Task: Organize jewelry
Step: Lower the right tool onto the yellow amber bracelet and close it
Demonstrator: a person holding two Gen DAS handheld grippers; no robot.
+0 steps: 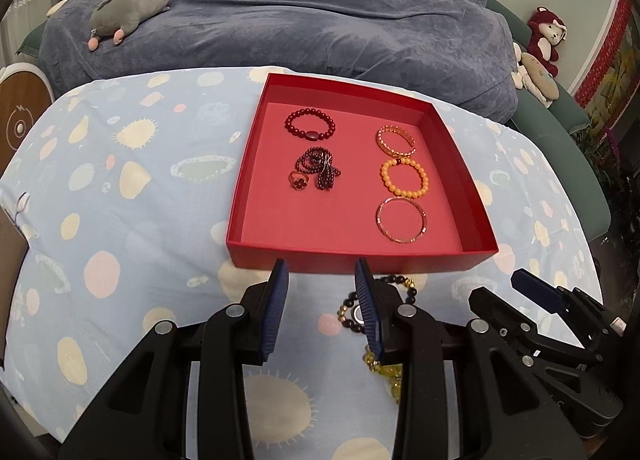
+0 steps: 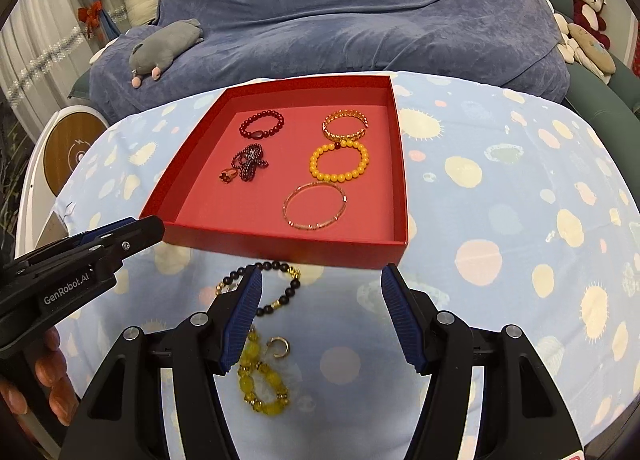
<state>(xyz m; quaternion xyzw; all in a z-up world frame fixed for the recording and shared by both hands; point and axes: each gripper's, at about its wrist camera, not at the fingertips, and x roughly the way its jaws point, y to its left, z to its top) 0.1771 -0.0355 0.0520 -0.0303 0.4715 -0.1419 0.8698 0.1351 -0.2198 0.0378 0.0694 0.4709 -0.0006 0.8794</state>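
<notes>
**A:** Left wrist view: a table under a pale blue spotted cloth, a bed with a blue-grey blanket behind. What sits on it?

**B:** One red tray at 12 o'clock, holding five pieces: a dark red bead bracelet and a tangled dark bead strand down its left side; a gold cuff, an orange bead bracelet and a thin bangle down its right.

**A:** And the left gripper?

**B:** Jaws moderately apart, holding nothing. A black bead bracelet and a yellow bead bracelet lie on the cloth at 3 o'clock of its right finger, partly hidden behind it.

**A:** Right wrist view?

**B:** Same tray, same five pieces. Outside it, three: the black bead bracelet, the yellow bead bracelet and a small gold ring.

**A:** The right gripper?

**B:** Jaws wide apart, empty. All three loose pieces lie by its left finger, at 9 o'clock of the gap; the black bracelet passes behind that fingertip. The left gripper enters at 9 o'clock; from here its jaws cannot be told.
</notes>
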